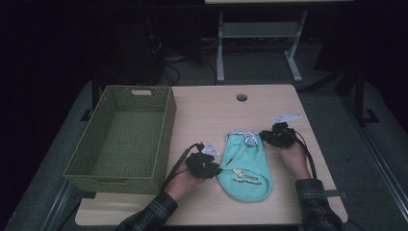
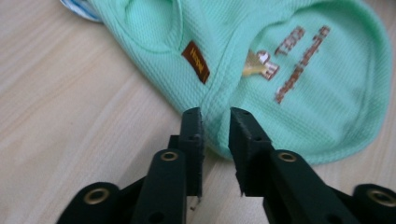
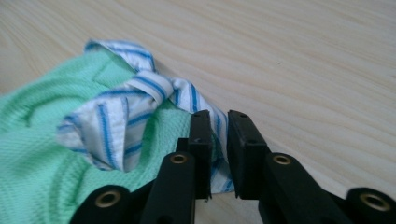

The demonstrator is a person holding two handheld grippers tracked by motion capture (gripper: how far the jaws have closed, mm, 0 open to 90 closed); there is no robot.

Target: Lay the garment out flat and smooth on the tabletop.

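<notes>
- The left gripper (image 2: 215, 116) has its two black jaws drawn close, a narrow gap between them, with a raised fold at the edge of the mint-green waffle-knit garment (image 2: 289, 70) pinched in that gap.
- The right gripper (image 3: 218, 119) stands the same way: jaws nearly together, gripping the white collar with blue stripes (image 3: 135, 107) at its outer end.
- The garment lies flat on the pale wood-grain table (image 1: 207, 110), right of centre and near the person's edge, between the two hands; its lower end is rounded.
- Its knit has a fine gridded texture. A small brown tab label (image 2: 195, 61) is sewn at a seam, and brownish printed lettering (image 2: 299, 60) with a small figure sits on the front.
- The striped collar is smooth woven cloth, crumpled and twisted on itself.
- A rectangular olive-green woven basket (image 1: 166, 139) stands at the table's left, well apart from the garment, with a slot handle in its far wall.
- Plaid sleeves (image 1: 149, 214) cover both forearms.
</notes>
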